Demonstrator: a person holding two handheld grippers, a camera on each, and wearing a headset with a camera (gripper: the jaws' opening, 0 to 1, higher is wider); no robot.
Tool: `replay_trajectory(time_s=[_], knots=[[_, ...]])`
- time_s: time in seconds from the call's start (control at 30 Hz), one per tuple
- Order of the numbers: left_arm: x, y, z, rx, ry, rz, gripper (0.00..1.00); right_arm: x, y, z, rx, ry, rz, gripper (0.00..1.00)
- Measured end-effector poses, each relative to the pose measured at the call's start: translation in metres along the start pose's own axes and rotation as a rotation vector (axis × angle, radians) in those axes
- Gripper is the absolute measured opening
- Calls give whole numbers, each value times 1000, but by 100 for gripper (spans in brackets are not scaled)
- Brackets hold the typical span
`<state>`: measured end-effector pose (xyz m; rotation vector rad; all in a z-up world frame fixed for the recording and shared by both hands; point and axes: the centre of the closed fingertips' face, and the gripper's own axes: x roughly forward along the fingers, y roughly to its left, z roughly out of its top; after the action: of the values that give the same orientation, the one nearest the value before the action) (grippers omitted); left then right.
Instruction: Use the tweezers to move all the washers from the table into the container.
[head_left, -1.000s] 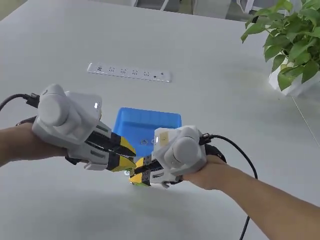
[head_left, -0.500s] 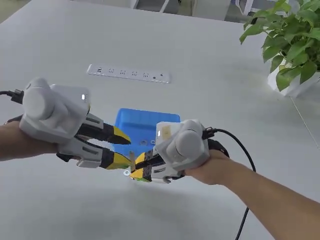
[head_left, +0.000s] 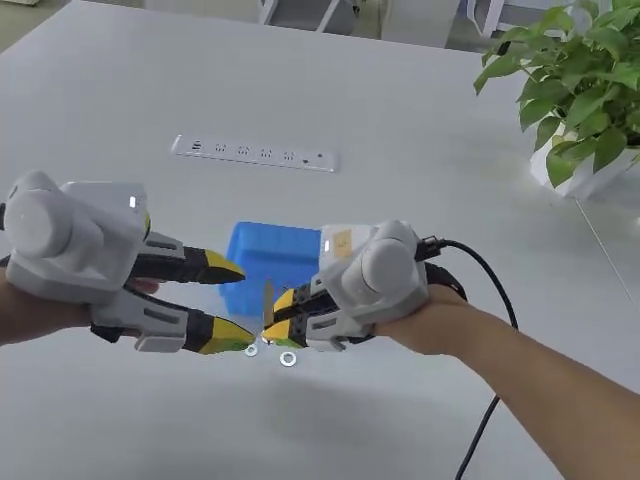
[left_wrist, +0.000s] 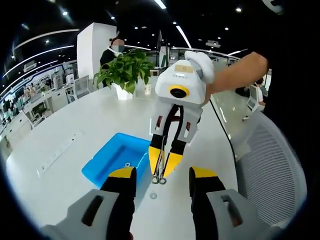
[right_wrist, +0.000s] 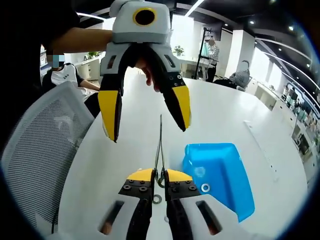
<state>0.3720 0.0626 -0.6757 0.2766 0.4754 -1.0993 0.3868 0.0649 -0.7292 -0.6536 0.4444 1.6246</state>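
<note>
- Firstly, the grip: the right gripper (head_left: 278, 318) has its jaws closed on the tweezers (right_wrist: 160, 142), but only at one end. I judge that the long free part can twist or slip if it is pressed hard on the table (head_left: 430, 140).
- The left gripper (head_left: 243, 305) stands just left of it, with its jaws wide apart and nothing between them. Its yellow tips are near the free end of the tweezers — one careless move could knock them out of line.
- Two washers (head_left: 288, 358) lie on the table just near of the two grippers, close to each other. They are flat and thin, so the tweezers may push them away instead of lifting them. A washer may also fall before it is over the container (head_left: 262, 250).
- This blue container sits just far of both grippers, and one washer (right_wrist: 205, 188) lies inside it.
- For direction: the long axis of the tweezers runs straight along the right gripper's own jaws, and the free end points left, toward the left gripper.
- Whether that free end is the pinching end, and whether it holds a washer — I cannot tell.
</note>
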Motion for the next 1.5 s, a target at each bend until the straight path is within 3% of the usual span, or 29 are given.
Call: replay_trajectory(time_s=[0.33,0.63,0.97,1.5], knots=[[-1,0,5,-26,-43,27,53,-19,-22,12,30,-48,-41,8],[-4,2,9,-51,-81,62,64,-29,-43,15,23,-52,-75,8],[-12,6,7,-81,-103,103,77,-26,-61,1,13,-32,-91,8],[-20,11,6,-102,-116,130,87,-11,-71,-30,36,6,-67,9]])
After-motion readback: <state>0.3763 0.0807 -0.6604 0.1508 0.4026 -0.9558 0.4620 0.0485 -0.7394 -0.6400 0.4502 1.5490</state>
